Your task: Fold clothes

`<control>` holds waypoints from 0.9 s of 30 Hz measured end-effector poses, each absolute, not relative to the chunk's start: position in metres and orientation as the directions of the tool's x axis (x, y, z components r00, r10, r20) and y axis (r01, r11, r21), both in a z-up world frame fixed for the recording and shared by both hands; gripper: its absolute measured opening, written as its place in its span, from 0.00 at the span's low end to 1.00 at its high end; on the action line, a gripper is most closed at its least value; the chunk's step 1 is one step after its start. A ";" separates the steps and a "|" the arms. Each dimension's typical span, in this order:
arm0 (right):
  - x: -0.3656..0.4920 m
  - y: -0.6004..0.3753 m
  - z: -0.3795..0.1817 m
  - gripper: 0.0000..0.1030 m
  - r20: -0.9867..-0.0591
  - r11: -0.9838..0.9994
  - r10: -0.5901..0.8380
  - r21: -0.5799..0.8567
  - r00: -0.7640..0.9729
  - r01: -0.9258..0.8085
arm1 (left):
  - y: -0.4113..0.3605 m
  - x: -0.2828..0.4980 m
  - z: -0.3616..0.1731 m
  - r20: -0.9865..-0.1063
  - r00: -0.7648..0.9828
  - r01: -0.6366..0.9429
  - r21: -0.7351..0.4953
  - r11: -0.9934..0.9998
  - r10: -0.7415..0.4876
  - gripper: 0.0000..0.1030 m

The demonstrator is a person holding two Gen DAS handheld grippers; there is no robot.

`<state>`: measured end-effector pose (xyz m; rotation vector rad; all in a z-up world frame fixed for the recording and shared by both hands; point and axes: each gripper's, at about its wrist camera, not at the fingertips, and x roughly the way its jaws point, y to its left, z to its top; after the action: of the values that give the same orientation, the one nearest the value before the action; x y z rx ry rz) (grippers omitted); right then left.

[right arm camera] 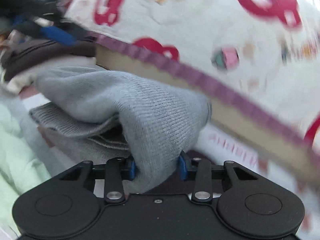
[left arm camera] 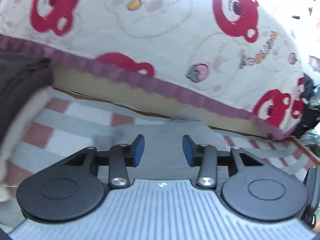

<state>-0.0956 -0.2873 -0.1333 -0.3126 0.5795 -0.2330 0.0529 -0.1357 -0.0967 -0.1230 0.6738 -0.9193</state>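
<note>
In the right wrist view my right gripper (right arm camera: 157, 168) is shut on a thick bunch of a grey knit garment (right arm camera: 140, 104). The cloth fills the gap between the blue pads (right arm camera: 183, 168) and bulges forward over them. Behind it lies a dark brown garment (right arm camera: 50, 50) with a cream lining, and the left gripper's blue finger (right arm camera: 58, 35) hovers just above that. In the left wrist view my left gripper (left arm camera: 163, 150) stands open with nothing between its pads. The brown knit garment (left arm camera: 18, 84) hangs at that view's left edge.
A bed with a white quilt printed with red bears (left arm camera: 160, 30) and purple trim (left arm camera: 180, 92) runs across both views. Below it is a checked red, white and grey floor mat (left arm camera: 66, 124). Pale green cloth (right arm camera: 14, 140) lies at the left of the right wrist view.
</note>
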 end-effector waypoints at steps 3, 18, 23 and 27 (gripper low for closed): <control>-0.095 -0.281 -0.136 0.41 -0.517 0.909 -0.328 -0.401 0.791 0.114 | -0.139 0.051 -0.118 -0.579 0.355 0.658 -0.404 0.636 -0.734 0.38; -0.128 -0.302 -0.080 0.40 -0.525 0.977 0.015 -0.173 0.851 -0.125 | -0.148 0.045 -0.159 -0.749 0.217 0.590 -0.409 0.696 -0.625 0.32; -0.068 -0.354 -0.114 0.49 -0.615 0.992 0.073 0.127 0.785 0.008 | -0.132 0.049 -0.129 -0.662 0.339 0.533 -0.450 0.717 -0.668 0.36; -0.077 -0.339 -0.129 0.54 -0.604 0.997 0.076 0.059 0.793 -0.050 | -0.141 0.050 -0.082 -0.526 0.519 0.670 -0.237 0.703 -0.673 0.66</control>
<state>-0.0771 -0.3390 -0.1291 0.0403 0.6510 0.0678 0.0496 -0.1406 -0.0816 -0.0047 0.6333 -0.8055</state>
